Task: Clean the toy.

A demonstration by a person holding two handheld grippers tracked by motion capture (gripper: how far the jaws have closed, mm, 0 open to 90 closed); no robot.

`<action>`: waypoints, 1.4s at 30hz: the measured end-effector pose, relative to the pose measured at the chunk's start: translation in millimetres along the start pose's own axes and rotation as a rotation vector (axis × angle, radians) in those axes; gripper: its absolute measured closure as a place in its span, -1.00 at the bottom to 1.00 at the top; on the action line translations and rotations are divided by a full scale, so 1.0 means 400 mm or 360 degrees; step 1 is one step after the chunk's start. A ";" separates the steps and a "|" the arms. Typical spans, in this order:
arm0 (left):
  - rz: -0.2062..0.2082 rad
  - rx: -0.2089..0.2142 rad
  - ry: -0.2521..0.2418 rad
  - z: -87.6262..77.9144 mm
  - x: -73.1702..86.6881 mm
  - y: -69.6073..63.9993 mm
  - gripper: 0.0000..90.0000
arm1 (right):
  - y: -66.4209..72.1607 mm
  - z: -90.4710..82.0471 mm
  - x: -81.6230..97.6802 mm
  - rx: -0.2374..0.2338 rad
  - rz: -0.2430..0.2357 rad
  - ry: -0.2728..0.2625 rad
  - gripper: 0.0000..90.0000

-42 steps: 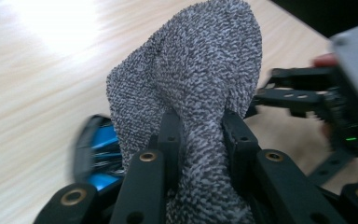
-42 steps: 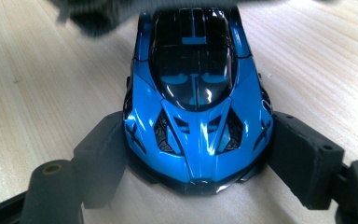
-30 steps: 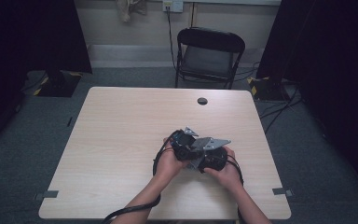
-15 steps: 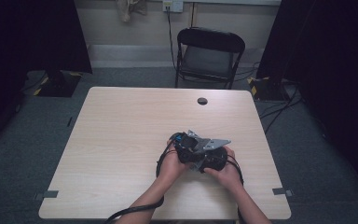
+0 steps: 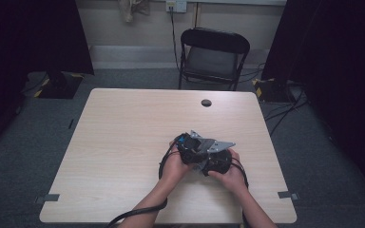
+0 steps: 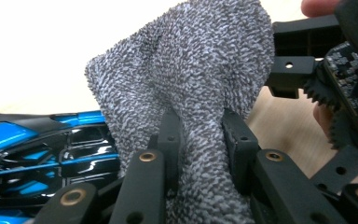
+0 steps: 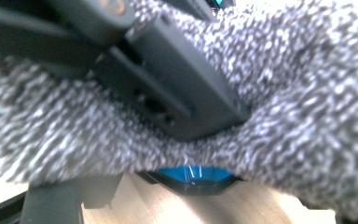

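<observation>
The left gripper (image 6: 199, 140) is clamped on a grey terry cloth (image 6: 191, 79) — the fabric bunches up between and above its jaws. A blue-and-black object (image 6: 37, 154) lies just beside it. The right gripper (image 5: 216, 161) sits against the left one; its jaws' state I cannot tell.

The pale wooden table (image 5: 123, 142) lies bare on its left half and along its far edge, broken only by a small round black grommet hole (image 5: 206, 102) near the back. Toward the near right, the left gripper (image 5: 186, 145) and right gripper (image 5: 214, 159) crowd together, a grey terry cloth (image 6: 186, 84) bunched between them; black cables (image 5: 164, 159) loop beside the hands
</observation>
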State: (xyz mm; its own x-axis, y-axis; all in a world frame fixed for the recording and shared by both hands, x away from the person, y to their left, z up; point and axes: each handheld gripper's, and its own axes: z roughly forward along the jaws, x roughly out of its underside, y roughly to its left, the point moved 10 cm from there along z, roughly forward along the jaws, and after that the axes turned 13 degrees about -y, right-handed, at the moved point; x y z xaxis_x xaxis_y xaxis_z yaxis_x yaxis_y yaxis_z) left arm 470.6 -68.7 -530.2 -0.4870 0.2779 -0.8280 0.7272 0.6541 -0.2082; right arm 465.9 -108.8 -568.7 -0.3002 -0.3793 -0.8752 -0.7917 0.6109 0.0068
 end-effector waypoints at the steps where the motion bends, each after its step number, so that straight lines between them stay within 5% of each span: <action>1: 0.0001 -0.0001 -0.0002 0.000 -0.001 0.003 0.61 | 0.000 0.000 0.000 0.0000 0.0001 0.0000 -0.46; 15: -0.0048 -0.0015 -0.0020 -0.008 -0.014 0.032 0.61 | 0.000 0.000 0.000 0.0000 0.0001 0.0000 -0.46; 29: -0.0016 -0.0030 -0.0011 -0.016 -0.017 0.038 0.62 | 0.000 0.000 0.000 0.0000 0.0002 0.0000 -0.47; 42: -0.0024 -0.0082 -0.0041 -0.036 -0.029 0.080 0.62 | 0.000 0.000 0.000 0.0000 0.0001 0.0000 -0.47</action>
State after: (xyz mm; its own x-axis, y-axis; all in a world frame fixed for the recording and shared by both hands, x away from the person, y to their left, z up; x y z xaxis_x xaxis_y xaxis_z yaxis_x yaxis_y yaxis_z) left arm 492.3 -40.9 -519.7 -0.4847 0.2502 -0.8381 0.6938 0.6935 -0.1942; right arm 465.8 -108.8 -568.8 -0.3006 -0.3791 -0.8752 -0.7915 0.6112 0.0072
